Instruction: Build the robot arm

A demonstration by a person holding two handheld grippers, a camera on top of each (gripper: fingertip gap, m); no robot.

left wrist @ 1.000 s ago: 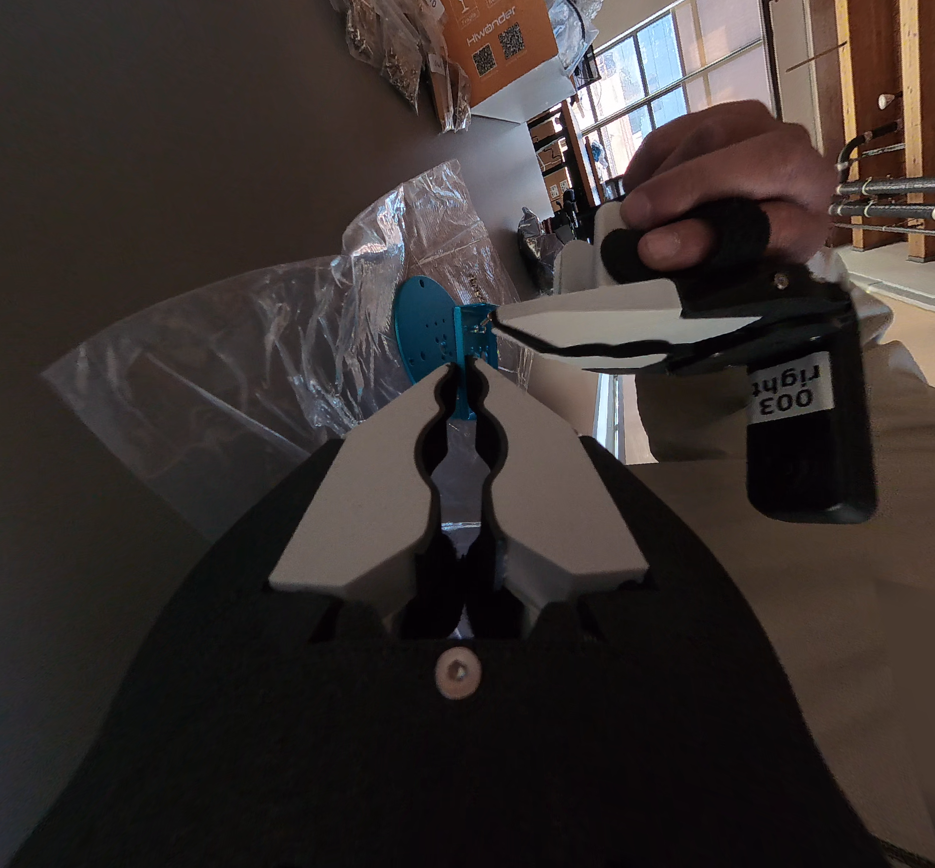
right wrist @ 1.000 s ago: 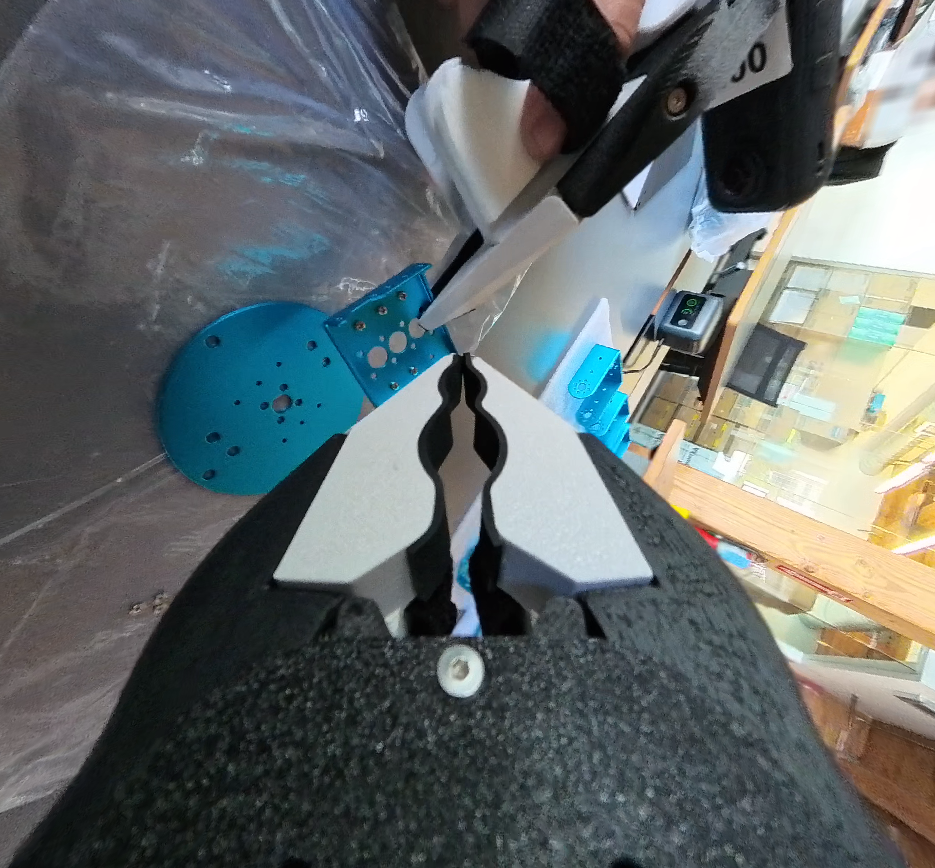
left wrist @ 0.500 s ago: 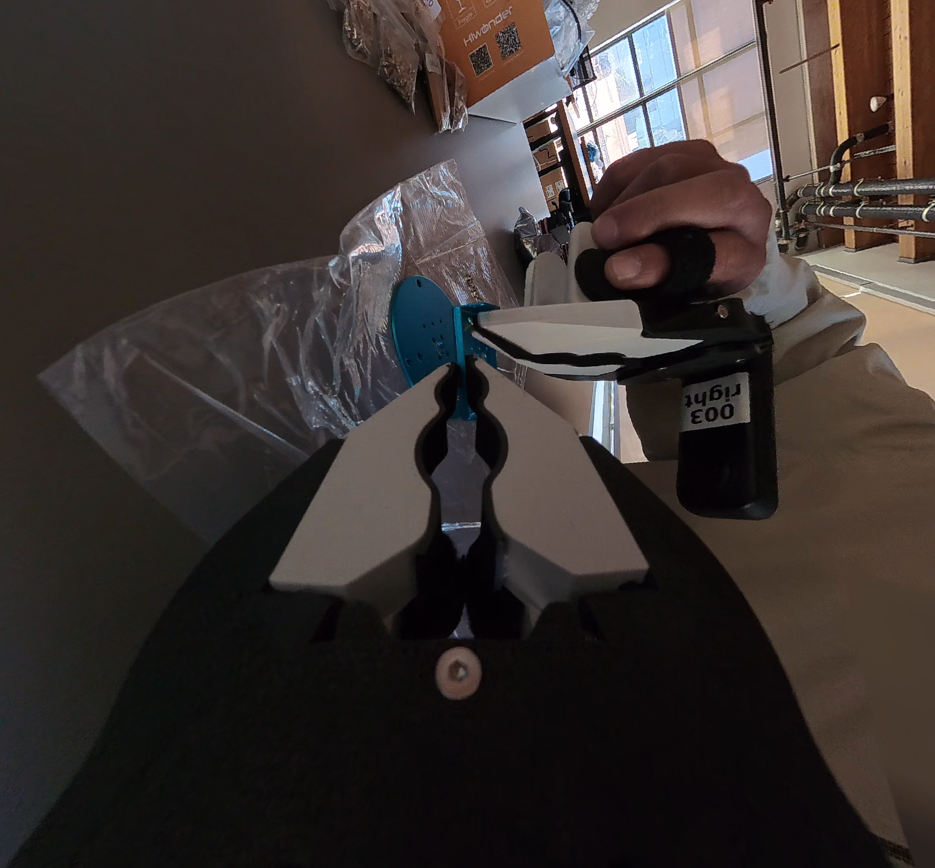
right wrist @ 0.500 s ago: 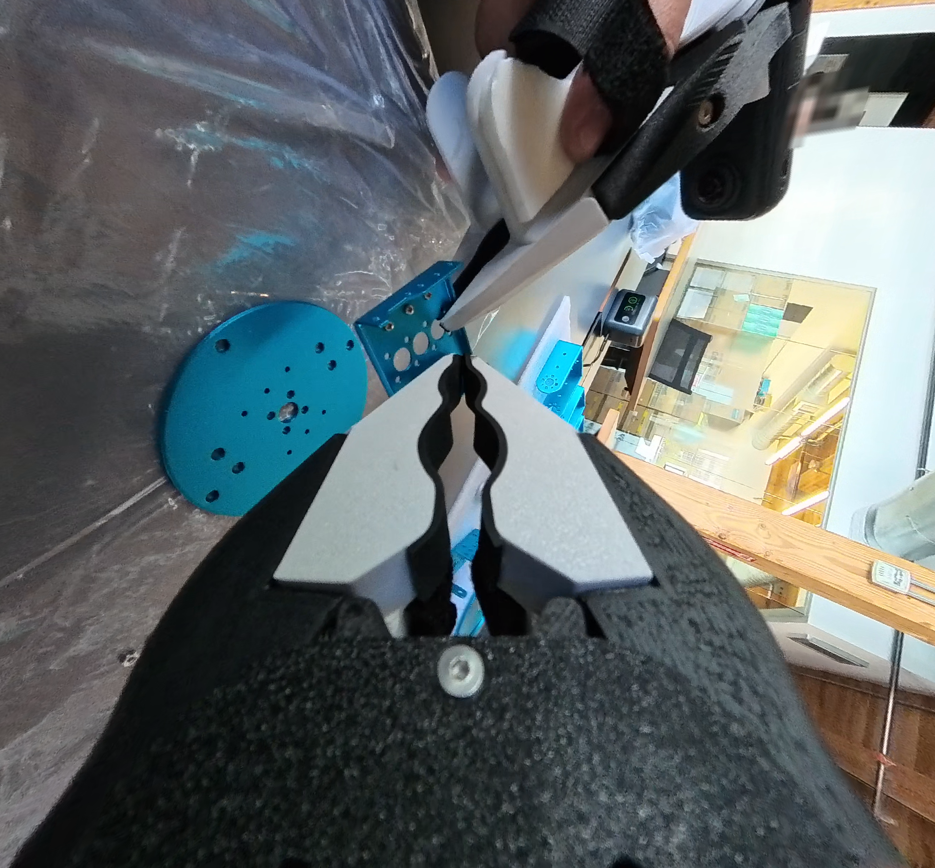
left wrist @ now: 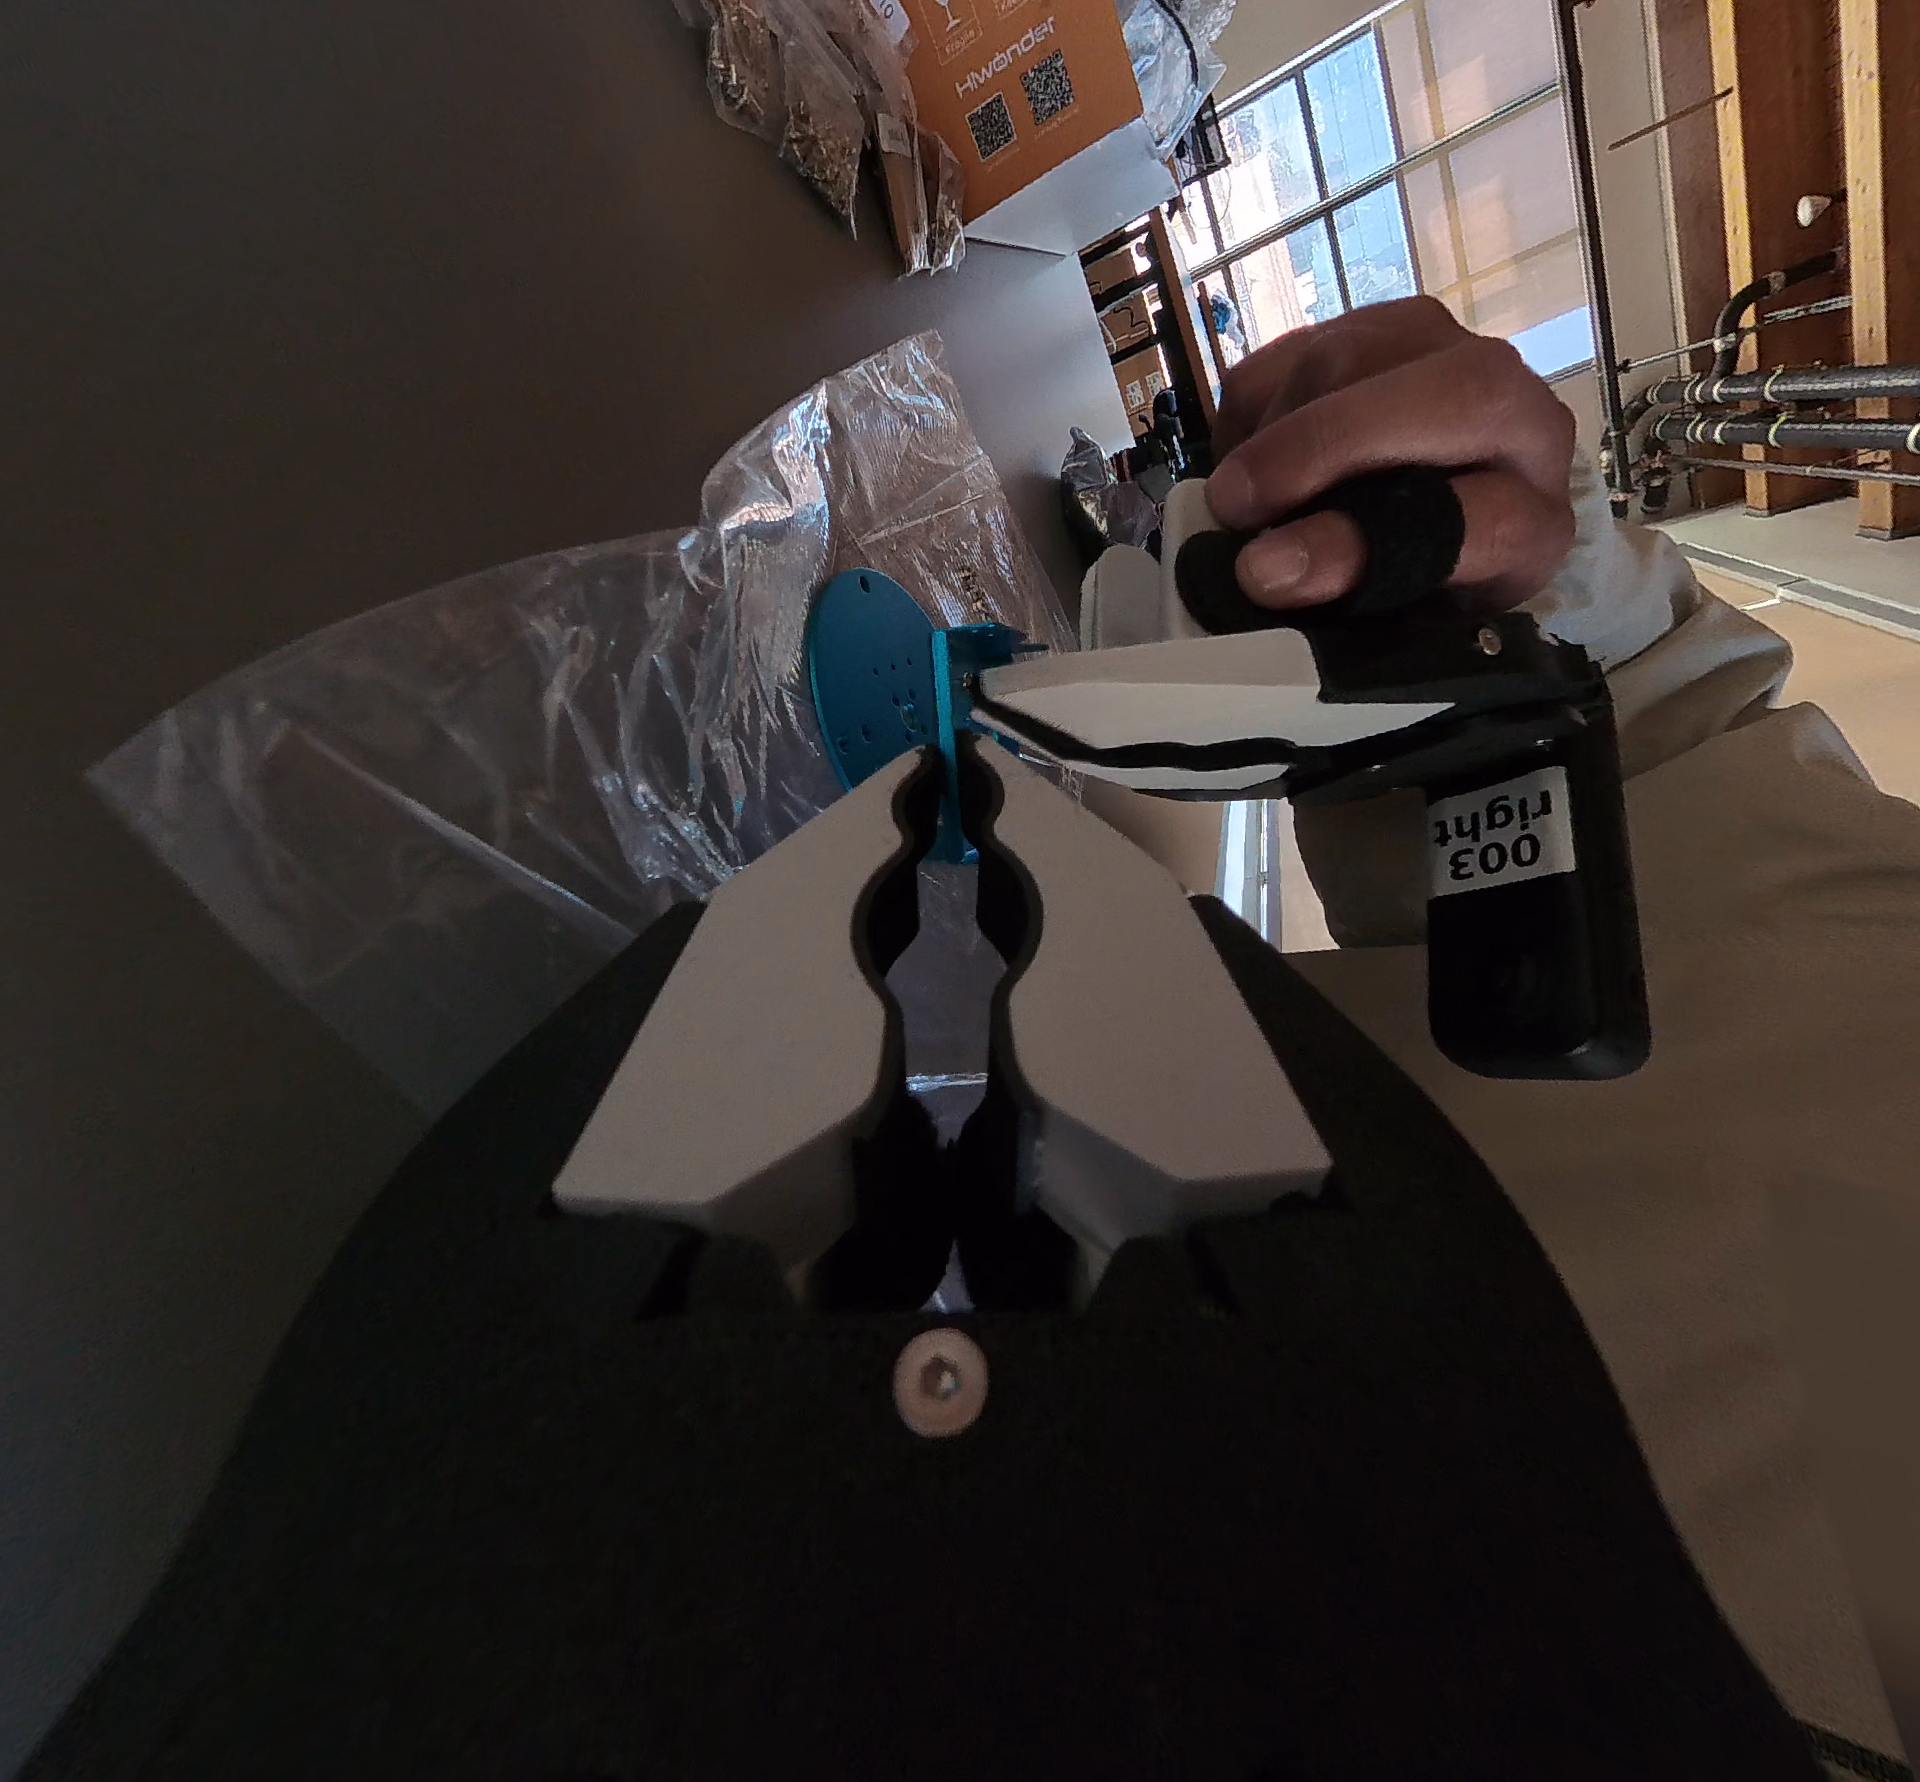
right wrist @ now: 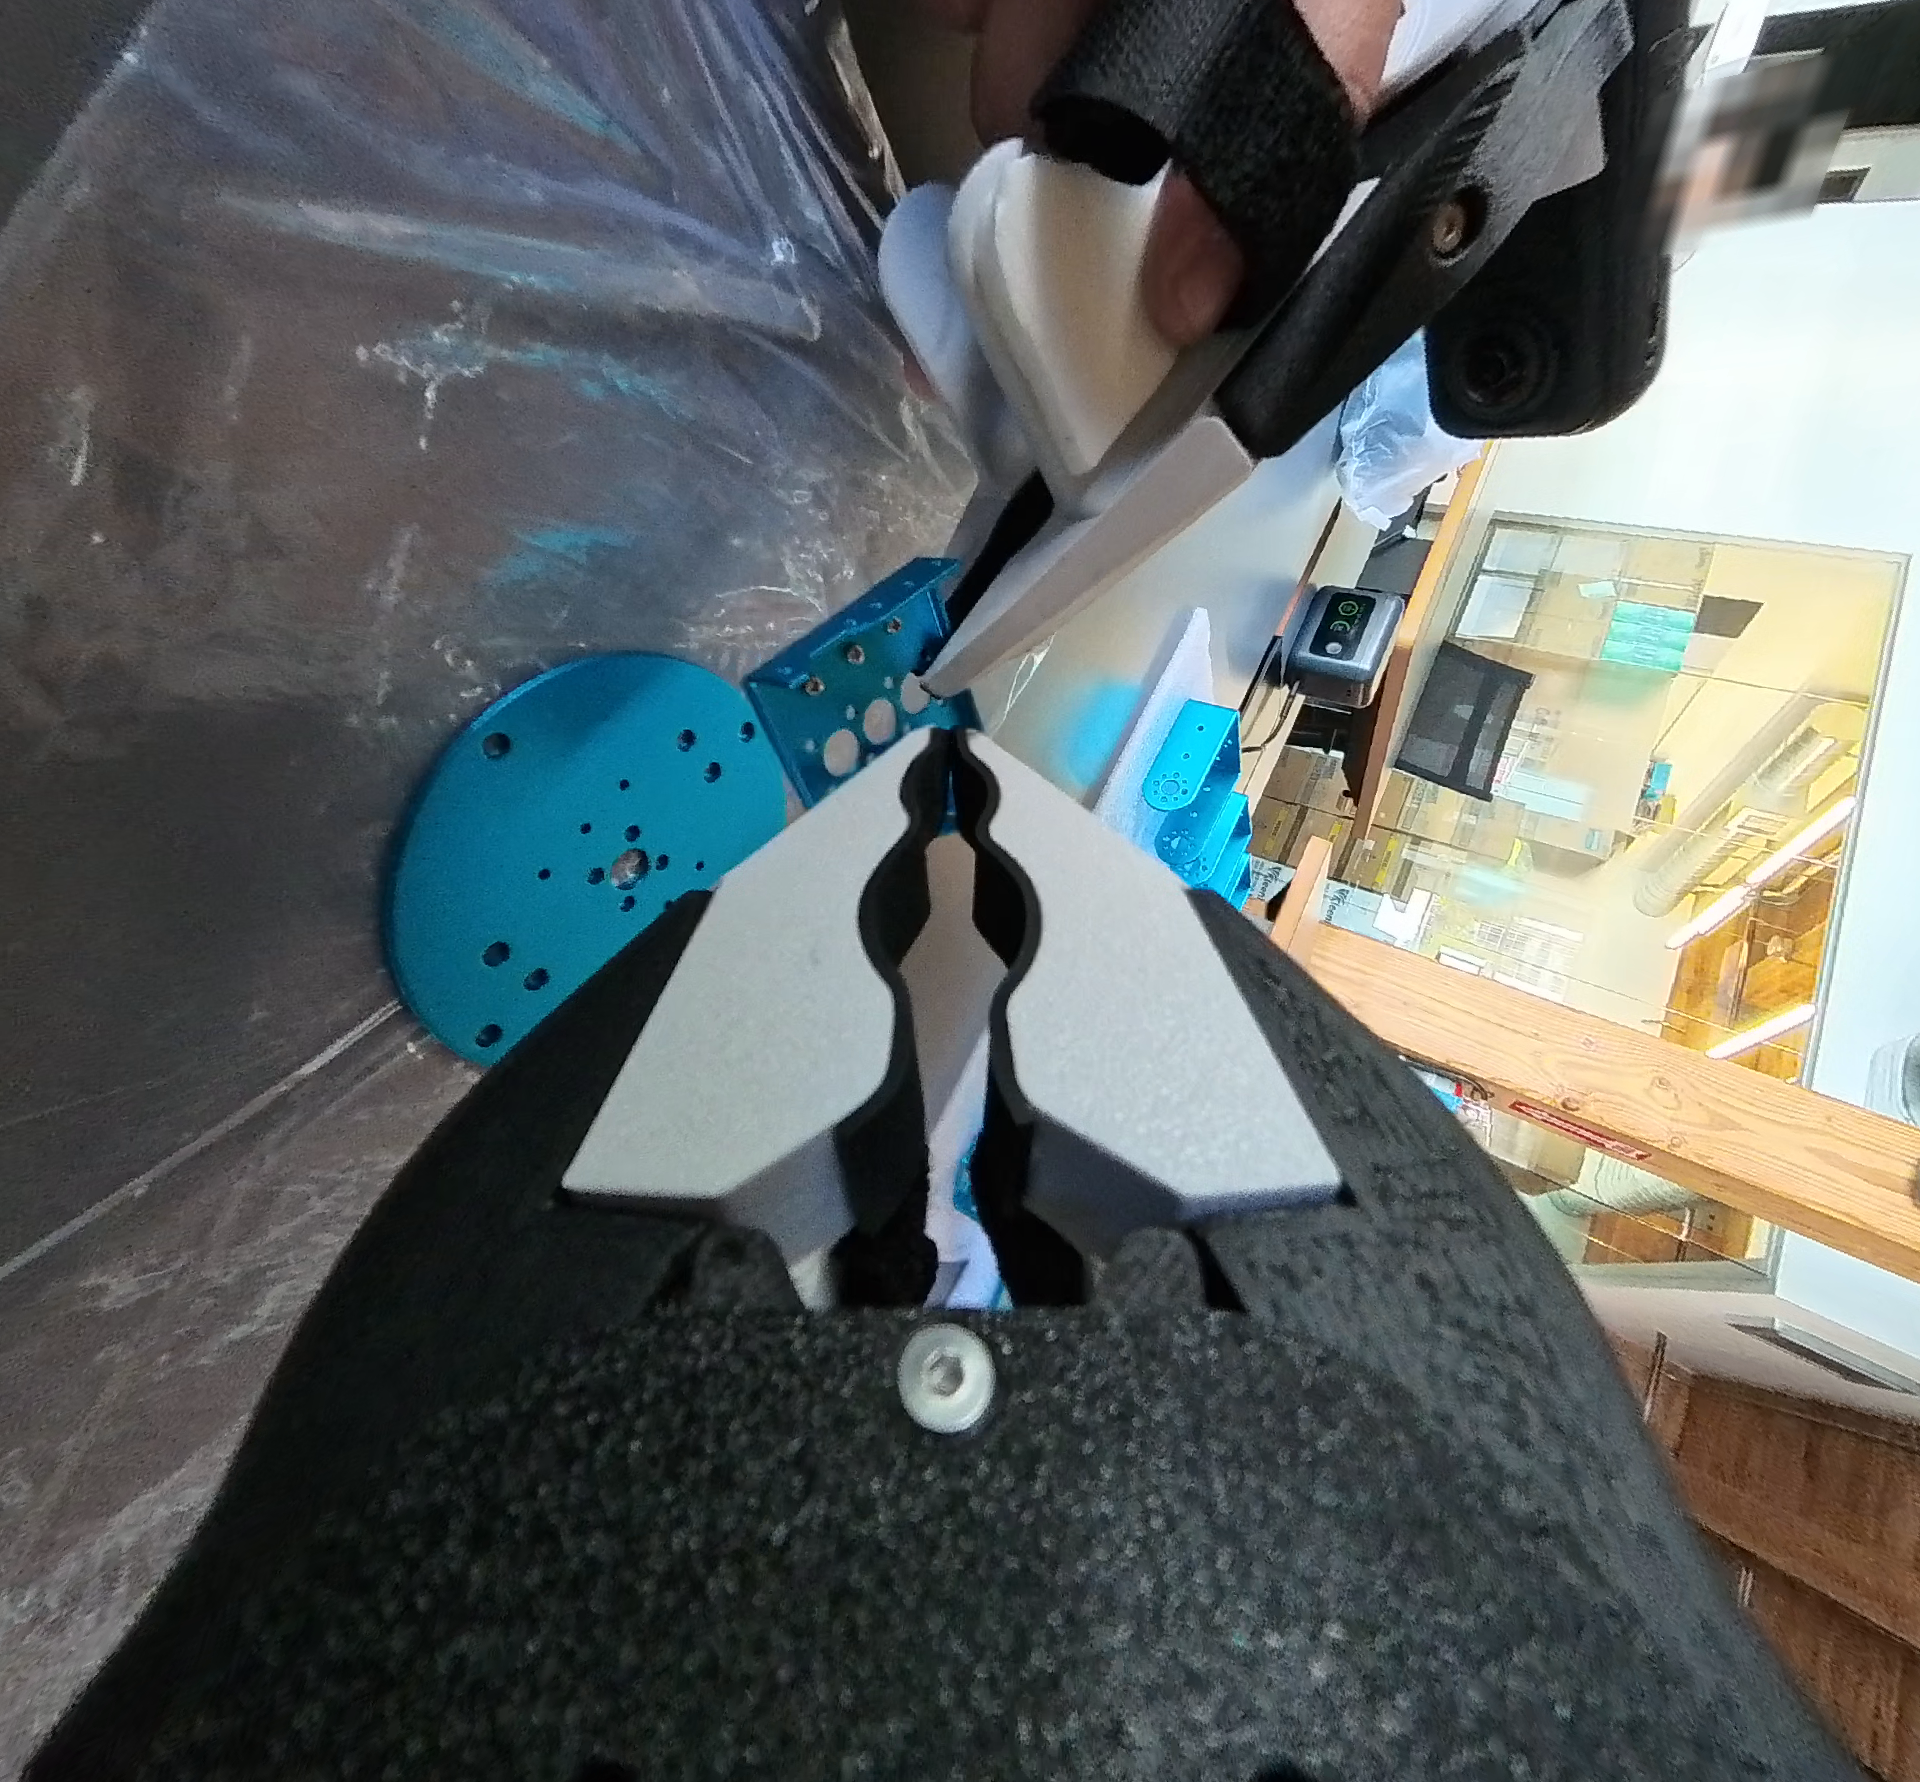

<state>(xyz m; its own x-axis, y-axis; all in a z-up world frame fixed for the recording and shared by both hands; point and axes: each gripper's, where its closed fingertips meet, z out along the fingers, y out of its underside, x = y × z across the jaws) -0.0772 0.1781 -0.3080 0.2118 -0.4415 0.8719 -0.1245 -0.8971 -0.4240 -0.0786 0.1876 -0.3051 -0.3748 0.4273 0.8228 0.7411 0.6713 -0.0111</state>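
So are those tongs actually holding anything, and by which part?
Yes: the left tongs pinch the blue metal bracket by its thin edge. The right tongs seem shut on its corner, beside the round blue plate.

2 close wrist views—both share blue bracket [left wrist: 951, 693].

Tight quarters at the blue bracket [right wrist: 868, 683]

Both tools [left wrist: 954, 764] [right wrist: 951, 743] crowd it; crinkled plastic bag [left wrist: 520, 714] beyond, bare tabletop [left wrist: 312, 278] leftward.
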